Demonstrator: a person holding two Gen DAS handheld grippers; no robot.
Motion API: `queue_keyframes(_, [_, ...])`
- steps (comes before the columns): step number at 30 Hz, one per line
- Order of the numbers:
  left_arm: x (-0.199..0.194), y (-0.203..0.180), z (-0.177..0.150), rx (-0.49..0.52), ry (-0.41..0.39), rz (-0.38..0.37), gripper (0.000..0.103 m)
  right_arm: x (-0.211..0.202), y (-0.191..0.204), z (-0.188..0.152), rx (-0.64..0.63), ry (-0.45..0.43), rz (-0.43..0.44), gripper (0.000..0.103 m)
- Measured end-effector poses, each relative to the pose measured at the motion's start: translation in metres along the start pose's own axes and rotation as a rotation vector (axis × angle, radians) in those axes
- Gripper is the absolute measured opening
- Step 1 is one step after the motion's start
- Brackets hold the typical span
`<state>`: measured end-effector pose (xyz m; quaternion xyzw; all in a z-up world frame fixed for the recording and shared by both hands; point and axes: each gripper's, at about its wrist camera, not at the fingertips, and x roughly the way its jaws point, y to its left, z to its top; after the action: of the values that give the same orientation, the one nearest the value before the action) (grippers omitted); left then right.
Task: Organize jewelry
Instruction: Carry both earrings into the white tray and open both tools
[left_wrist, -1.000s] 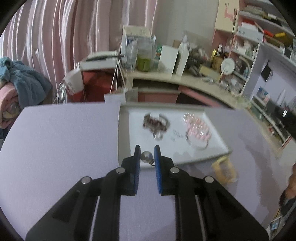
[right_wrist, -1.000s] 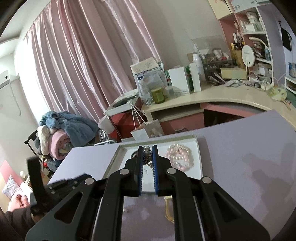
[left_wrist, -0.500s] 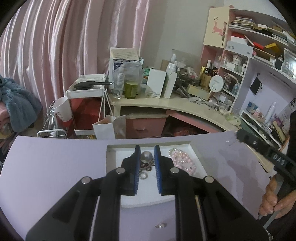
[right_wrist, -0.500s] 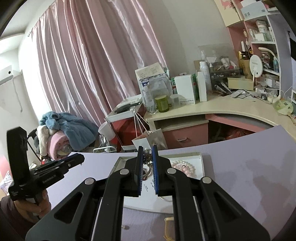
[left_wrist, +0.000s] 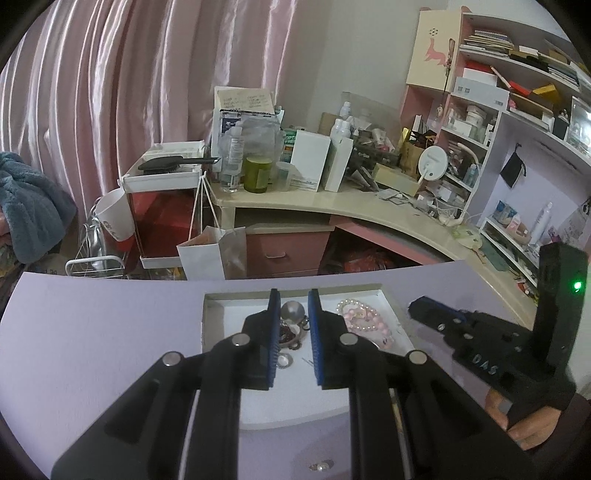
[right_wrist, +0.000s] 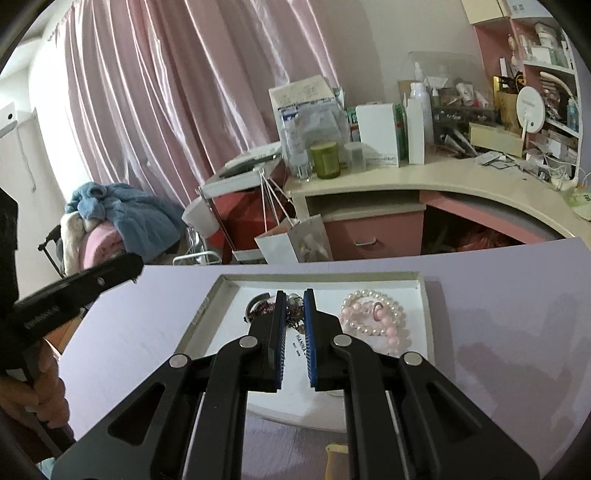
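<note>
My left gripper (left_wrist: 292, 314) is clenched on a small silver ball piece (left_wrist: 292, 311), held above the white tray (right_wrist: 426, 321) on the lilac table (right_wrist: 498, 295). My right gripper (right_wrist: 294, 308) is closed and empty, hovering over the dark tangled jewelry (right_wrist: 291, 317) beside the pink pearl bracelets (right_wrist: 373, 317). I judge I'm mid-carry; next I must lower the ball into a free patch of tray and release.

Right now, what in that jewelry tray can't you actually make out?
- Dark jewelry pile: right wrist view, partly hidden behind the right tongs.
- Printed card: lettering too small, cut by the fingers.
- Tray near edge: left wrist view, covered by the left tongs.
</note>
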<state>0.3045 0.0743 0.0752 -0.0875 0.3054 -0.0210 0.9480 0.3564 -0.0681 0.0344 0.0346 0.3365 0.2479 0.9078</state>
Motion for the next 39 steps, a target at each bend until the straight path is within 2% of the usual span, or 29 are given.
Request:
queue_keyframes(6, [0.005,0.003,0.0,0.0,0.008,0.003,0.015,0.009,-0.002,-0.003,0.013,0.028,0.011,0.01])
queue_keyframes(8, [0.007,0.003,0.0,0.0,0.01,0.003,0.015,0.008,-0.002,-0.003,0.01,0.029,0.005,0.013])
queue_keyframes(10, [0.008,0.003,-0.001,0.0,0.012,0.003,0.015,0.005,-0.002,-0.003,0.006,0.02,-0.007,0.032])
queue_keyframes(12, [0.009,0.003,-0.001,0.0,0.015,0.001,0.015,-0.001,-0.005,-0.004,0.012,-0.002,-0.022,0.042])
queue_keyframes(25, [0.025,0.001,-0.013,0.0,0.054,-0.026,0.015,-0.011,-0.042,-0.005,0.126,-0.016,-0.081,0.042])
queue_keyframes(39, [0.092,0.001,-0.04,0.02,0.179,0.004,0.017,-0.013,-0.066,-0.024,0.192,0.022,-0.12,0.042])
